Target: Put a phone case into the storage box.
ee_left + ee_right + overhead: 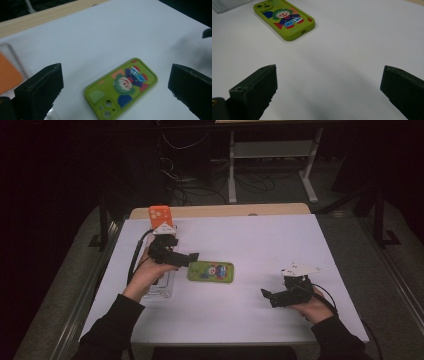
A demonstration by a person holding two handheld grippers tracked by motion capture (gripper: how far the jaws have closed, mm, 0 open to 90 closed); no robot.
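Left hand-held gripper [115, 87] | spread wide | green phone case [121, 88] just ahead, between jaws, untouched

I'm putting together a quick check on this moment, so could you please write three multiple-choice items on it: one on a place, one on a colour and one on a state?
1. Where does the phone case lie on the table?
A. between the two grippers
B. on the orange case
C. at the far right edge

2. What colour is the phone case's rim?
A. black
B. green
C. white

3. How do the jaws of the left gripper stand?
A. shut on the phone case
C. shut on nothing
B. open, holding nothing

Answers:
1. A: in the high view it lies flat between the left gripper and the right gripper.
2. B: both gripper views show a lime green rim around a clown picture.
3. B: the left gripper view shows the jaws wide apart, with the case on the table beyond them.
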